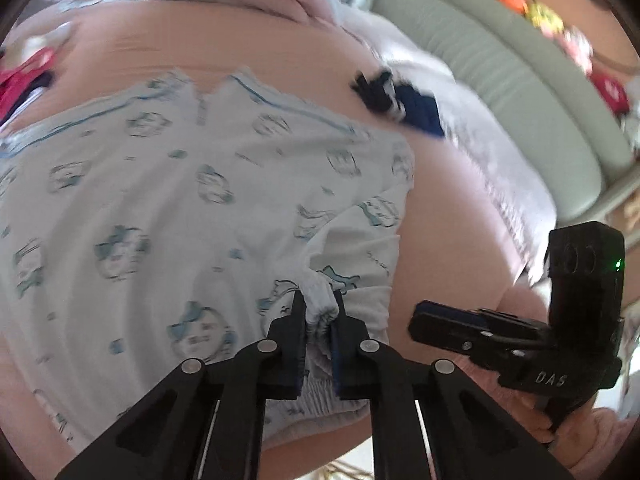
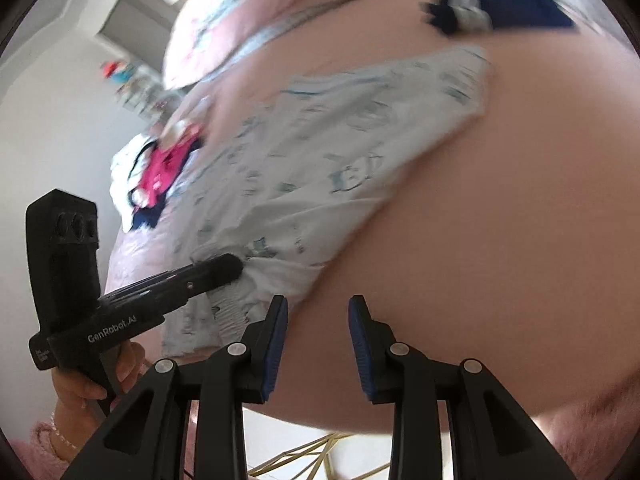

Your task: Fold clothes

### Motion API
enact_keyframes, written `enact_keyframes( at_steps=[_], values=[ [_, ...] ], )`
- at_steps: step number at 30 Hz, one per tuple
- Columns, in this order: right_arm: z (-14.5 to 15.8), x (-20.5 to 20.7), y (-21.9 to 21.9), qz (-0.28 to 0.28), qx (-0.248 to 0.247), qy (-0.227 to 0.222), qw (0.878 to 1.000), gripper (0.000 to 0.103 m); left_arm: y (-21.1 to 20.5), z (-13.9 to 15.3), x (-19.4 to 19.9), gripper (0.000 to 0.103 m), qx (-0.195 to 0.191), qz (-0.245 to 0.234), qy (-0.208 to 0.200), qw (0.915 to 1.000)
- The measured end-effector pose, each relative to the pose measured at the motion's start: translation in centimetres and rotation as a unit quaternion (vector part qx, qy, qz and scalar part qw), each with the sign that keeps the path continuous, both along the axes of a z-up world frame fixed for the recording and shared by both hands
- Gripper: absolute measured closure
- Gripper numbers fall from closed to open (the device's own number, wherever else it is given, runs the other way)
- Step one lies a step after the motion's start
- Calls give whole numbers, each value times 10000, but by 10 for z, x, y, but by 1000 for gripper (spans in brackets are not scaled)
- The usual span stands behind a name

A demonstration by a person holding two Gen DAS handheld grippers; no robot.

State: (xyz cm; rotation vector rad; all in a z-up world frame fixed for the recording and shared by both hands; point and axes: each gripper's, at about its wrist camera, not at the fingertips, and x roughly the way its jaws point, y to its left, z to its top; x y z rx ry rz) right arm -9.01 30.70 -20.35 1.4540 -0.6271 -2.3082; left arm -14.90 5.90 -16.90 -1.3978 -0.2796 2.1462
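Observation:
A pale blue garment (image 1: 180, 200) printed with small blue figures lies spread on the pink bed (image 1: 448, 232). My left gripper (image 1: 318, 312) is shut on a gathered, elastic edge of that garment at its near right corner. From the right wrist view the same garment (image 2: 320, 152) stretches away, and the left gripper (image 2: 234, 266) pinches its near edge. My right gripper (image 2: 318, 308) stands open over bare pink sheet, just right of the garment's corner, with nothing between its blue pads. It also shows side-on as the right gripper (image 1: 418, 318) beside the garment.
Dark navy clothing (image 1: 416, 108) lies beyond the garment, also seen as navy clothing (image 2: 520, 8). A heap of red, white and navy clothes (image 2: 160, 172) sits at the bed's left side. A grey-green padded headboard (image 1: 500, 80) runs along the right. A hand (image 2: 80, 392) holds the left tool.

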Motion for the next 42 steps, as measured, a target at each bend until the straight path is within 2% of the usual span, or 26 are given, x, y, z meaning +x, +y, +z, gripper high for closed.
enact_keyframes(
  at_steps=[3, 6, 10, 13, 15, 17, 18, 20, 21, 23, 24, 25, 28, 30, 32, 33, 34, 35, 38, 40, 42],
  values=[
    [20, -15, -25, 238, 331, 231, 9989, 72, -13, 17, 3, 95, 202, -12, 111, 9997],
    [35, -21, -38, 142, 645, 234, 9975, 72, -5, 23, 3, 94, 281, -386, 17, 9989],
    [42, -6, -21, -356, 812, 164, 9959, 72, 17, 2, 9, 93, 87, -707, -161, 9973],
    [36, 5, 3, -556, 824, -16, 9950, 72, 36, -21, 13, 91, 40, -788, -373, 9962],
    [26, 8, 19, -713, 698, -211, 9948, 72, 48, -31, 15, 78, -4, -790, -413, 9960],
    [20, 11, 31, -788, 435, -335, 9954, 72, 55, -33, 18, 50, 81, -804, -435, 9958],
    [17, 13, 36, -805, 283, -378, 9956, 72, 56, -30, 21, 46, 147, -832, -395, 9956],
    [14, 16, 43, -811, 5, -434, 9958, 72, 55, -20, 27, 45, 124, -882, -184, 9959],
    [17, 16, 42, -740, -45, -372, 9966, 71, 49, -14, 32, 45, 45, -896, -15, 9960],
    [30, 17, 31, -484, 80, -71, 9988, 63, 30, -3, 43, 45, -100, -819, 361, 9959],
    [36, 17, 23, -331, 168, 90, 9993, 53, 22, -1, 46, 45, -202, -719, 496, 9960],
    [40, 17, 14, -179, 238, 197, 9994, 50, 12, 0, 49, 45, -390, -567, 594, 9959],
    [46, 16, -21, 386, 505, 510, 9967, 50, -15, -1, 53, 46, -894, -75, 806, 9927],
    [42, 14, -46, 753, 813, 658, 9917, 50, -31, -5, 50, 49, -933, 296, 777, 9922],
    [28, 9, -68, 972, 1391, 666, 9832, 54, -47, -9, 47, 50, -791, 491, 631, 9937],
    [19, 7, -73, 970, 1771, 612, 9775, 76, -53, -11, 46, 50, -739, 558, 578, 9940],
    [10, 6, -79, 967, 2149, 558, 9702, 86, -53, -13, 47, 50, -723, 559, 570, 9942],
    [3, 5, -81, 909, 2408, 506, 9650, 86, -50, -14, 47, 50, -703, 535, 559, 9945],
    [6, 15, -51, 339, 2086, 336, 9768, 87, -42, -23, 49, 49, -757, 426, 447, 9952],
    [12, 26, -30, -24, 2150, 299, 9762, 91, -39, -32, 50, 50, -847, 356, 362, 9951],
    [12, 38, -12, -271, 2186, 168, 9753, 92, -33, -30, 51, 50, -789, 326, 450, 9953]
  ],
)
